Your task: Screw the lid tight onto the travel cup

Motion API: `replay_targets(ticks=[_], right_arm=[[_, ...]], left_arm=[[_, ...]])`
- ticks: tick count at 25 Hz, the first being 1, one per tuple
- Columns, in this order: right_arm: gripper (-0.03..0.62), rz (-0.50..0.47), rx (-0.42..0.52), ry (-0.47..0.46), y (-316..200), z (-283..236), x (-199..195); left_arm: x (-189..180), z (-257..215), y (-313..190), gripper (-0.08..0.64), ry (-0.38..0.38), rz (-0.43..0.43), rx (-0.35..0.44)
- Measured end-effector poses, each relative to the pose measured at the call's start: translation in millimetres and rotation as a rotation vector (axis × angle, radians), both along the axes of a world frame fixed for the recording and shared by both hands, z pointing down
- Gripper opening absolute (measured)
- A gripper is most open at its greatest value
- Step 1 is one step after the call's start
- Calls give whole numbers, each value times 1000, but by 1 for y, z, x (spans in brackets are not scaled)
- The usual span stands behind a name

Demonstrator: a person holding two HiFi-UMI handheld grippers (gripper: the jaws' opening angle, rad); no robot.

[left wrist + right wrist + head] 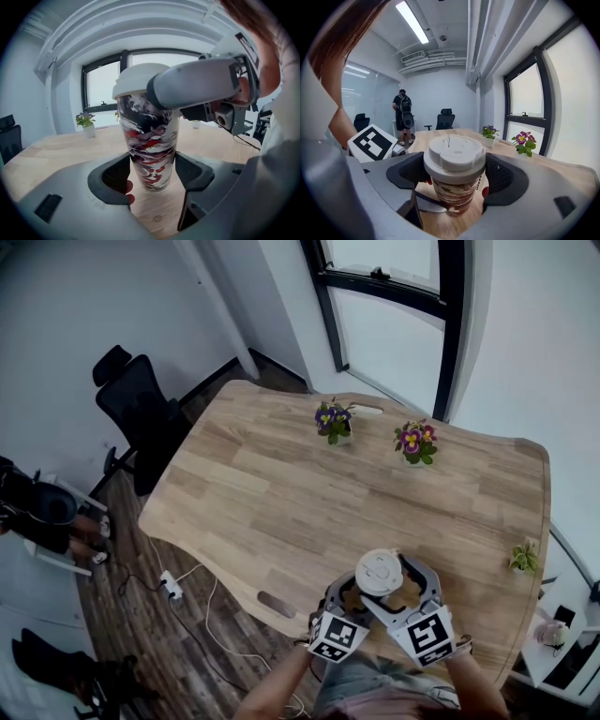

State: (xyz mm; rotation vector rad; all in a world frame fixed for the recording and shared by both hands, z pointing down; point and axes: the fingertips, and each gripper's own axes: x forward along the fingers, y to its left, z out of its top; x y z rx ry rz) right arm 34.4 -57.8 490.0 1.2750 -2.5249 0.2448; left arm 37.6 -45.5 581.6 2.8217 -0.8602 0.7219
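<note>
Watching the big risk first: the travel cup (149, 140) is right by the near edge of the counter (281, 493), just in front of me. I can't tell if its base rests on the wood or hangs just clear. A fumble here could send it off the edge to the floor.

Left tongs (152, 176) pinch the cup low on its body. Right tongs (454, 177) pinch the lid (454, 154) at its rim. If I twist the lid and the left grip is too light, I reckon the cup spins w/ it and nothing tightens. If the lid sits a bit crooked, the thread could cross and jam. It looks level from the right gripper view, but I can't see the thread.

Materials, big to small:
- Counter: pale wood planks, matte, rounded corners.
- Cup: tall and tapering downward, w/ a glossy marbled print in black, white and red. That's slick and narrowing, so prob. prone to sliding down through the pads.
- Lid: off-white plastic, round, w/ a raised stepped top and a smooth rim, so little bite for turning.
- Tong pads: dark, curved, finely textured faces on grey shells.
</note>
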Motion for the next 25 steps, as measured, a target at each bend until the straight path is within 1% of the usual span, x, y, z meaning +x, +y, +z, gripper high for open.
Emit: replay_targets(ticks=[4, 7, 8, 10, 15, 18, 21, 25], right_arm=[[385, 66, 8, -5, 1, 0, 4], [385, 69, 6, -21, 0, -1, 3], [385, 56, -3, -35, 0, -1, 2], [387, 21, -28, -50, 0, 0, 1], [387, -54, -53, -13, 3, 5, 3], [387, -87, -72, -8, 4, 6, 0], [386, -80, -73, -6, 4, 6, -1], [385, -12, -45, -8, 5, 5, 1]], left_arm=[[3, 1, 2, 298, -3, -112, 3], [3, 0, 1, 298, 12, -171, 5], [3, 0, 0, 298, 16, -175, 4], [2, 0, 0, 298, 16, -154, 1], [2, 2, 3, 296, 8, -38, -8], [0, 2, 6, 295, -5, 6, -20], [0, 3, 6, 295, -15, -13, -28], [1, 2, 7, 295, -12, -92, -16]])
